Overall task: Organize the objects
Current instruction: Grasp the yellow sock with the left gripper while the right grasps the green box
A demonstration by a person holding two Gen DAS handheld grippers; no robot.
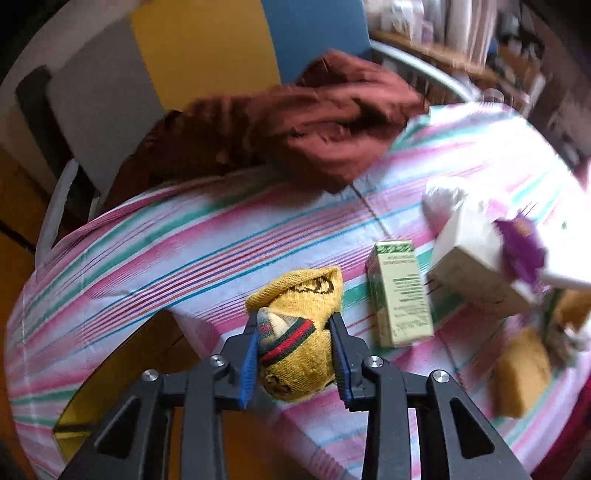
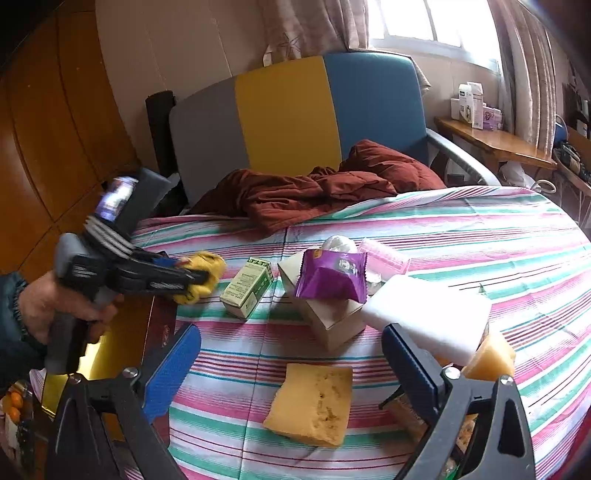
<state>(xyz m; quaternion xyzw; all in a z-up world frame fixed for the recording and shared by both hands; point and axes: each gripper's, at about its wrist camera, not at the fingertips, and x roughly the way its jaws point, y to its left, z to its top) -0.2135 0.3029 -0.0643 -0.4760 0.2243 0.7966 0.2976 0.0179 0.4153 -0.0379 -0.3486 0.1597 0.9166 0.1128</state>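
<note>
Beyond my striped tablecloth (image 2: 461, 221), a chair (image 2: 280, 110) stands with its back in grey, yellow and blue panels. A rust-red quilted garment (image 2: 314, 192) lies crumpled on its seat, one edge spilling onto the table's far side. Far right, a wooden shelf (image 2: 491, 142) carries small boxes under a curtained window (image 2: 424, 22). Wooden panelling (image 2: 55, 129) fills the left.

The left tongs (image 1: 295, 347) point steeply downward, their blue pads (image 1: 248, 369) pressed against both sides of a yellow sock (image 1: 299, 332) that sits between them. In the right wrist view a hand (image 2: 48, 310) in a dark sleeve (image 2: 11, 332) grips the left tool's handle. The right tongs (image 2: 291, 365) hang tilted downward with their jaws spread wide and nothing between them
</note>
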